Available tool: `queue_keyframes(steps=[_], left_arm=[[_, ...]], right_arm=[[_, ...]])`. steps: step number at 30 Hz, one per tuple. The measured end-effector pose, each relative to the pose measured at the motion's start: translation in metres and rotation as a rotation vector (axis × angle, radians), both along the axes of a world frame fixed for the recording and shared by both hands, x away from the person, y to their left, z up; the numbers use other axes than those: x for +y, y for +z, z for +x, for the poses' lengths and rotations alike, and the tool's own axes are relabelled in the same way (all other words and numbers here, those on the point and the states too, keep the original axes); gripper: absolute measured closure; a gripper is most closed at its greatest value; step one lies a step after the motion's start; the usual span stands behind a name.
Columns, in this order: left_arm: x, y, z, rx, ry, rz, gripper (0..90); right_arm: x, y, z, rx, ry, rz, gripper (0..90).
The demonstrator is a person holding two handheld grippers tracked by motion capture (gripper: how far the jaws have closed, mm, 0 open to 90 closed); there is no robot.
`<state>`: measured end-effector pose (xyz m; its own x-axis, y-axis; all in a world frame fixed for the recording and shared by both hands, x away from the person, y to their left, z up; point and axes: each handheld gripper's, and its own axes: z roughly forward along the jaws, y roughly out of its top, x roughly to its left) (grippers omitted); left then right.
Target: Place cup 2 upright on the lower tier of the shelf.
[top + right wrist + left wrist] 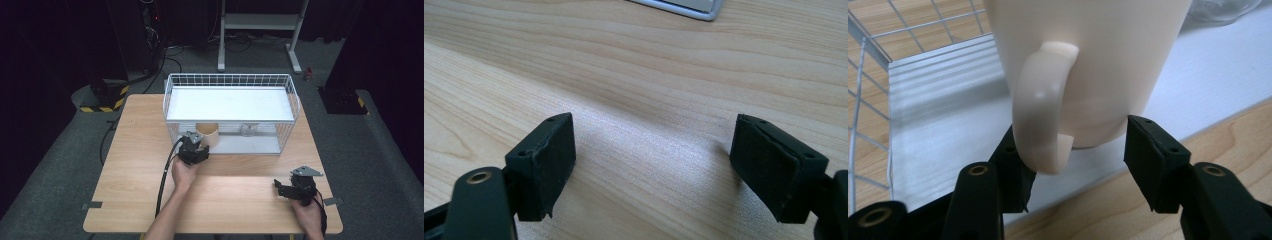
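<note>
A cream mug (207, 132) stands on the lower floor at the front left of the white wire basket (230, 76). In the left gripper view the mug (1088, 60) has its handle (1040, 110) turned toward the camera. My left gripper (199, 143) reaches in from the front. Its two black jaws flank the mug's base (1075, 145). The right pad (1148, 155) is right at the mug's edge and the left pad sits partly behind the handle, with no squeeze visible. My right gripper (276, 186) rests open near the table's front right. Between its pads lies bare wood (651, 150).
The basket has a white shelf board (230, 102) over its lower floor. A clear glass (248, 130) stands on that floor, to the right of the mug. The basket sits at the back of the wooden table (140, 165). A cable (165, 175) trails from the left gripper.
</note>
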<state>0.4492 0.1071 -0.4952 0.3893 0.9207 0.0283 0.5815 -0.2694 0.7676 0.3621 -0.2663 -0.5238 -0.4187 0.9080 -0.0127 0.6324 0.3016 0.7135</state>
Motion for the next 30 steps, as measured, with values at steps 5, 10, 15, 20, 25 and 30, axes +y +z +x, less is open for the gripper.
queue_keyframes(steps=[5,10,15,20,25,30], left_arm=[[-0.003,0.001,0.005,0.010,0.016,-0.014,51.0],[-0.002,-0.004,0.010,0.012,0.020,-0.025,54.0],[-0.004,-0.008,0.012,0.020,0.024,-0.044,56.0],[-0.005,-0.008,0.015,0.013,0.042,-0.024,58.9],[-0.010,-0.007,0.022,0.026,0.036,-0.019,60.4],[-0.012,-0.009,0.027,0.030,0.041,-0.008,62.3]], right_arm=[[0.000,0.000,0.000,0.000,0.000,0.000,18.3],[0.000,0.000,0.000,0.000,0.000,0.000,18.3],[0.000,0.000,0.000,0.000,0.000,0.000,18.3],[0.000,0.000,0.000,0.000,0.000,0.000,18.3],[0.000,0.000,0.000,0.000,0.000,0.000,18.3],[0.000,0.000,0.000,0.000,0.000,0.000,18.3]])
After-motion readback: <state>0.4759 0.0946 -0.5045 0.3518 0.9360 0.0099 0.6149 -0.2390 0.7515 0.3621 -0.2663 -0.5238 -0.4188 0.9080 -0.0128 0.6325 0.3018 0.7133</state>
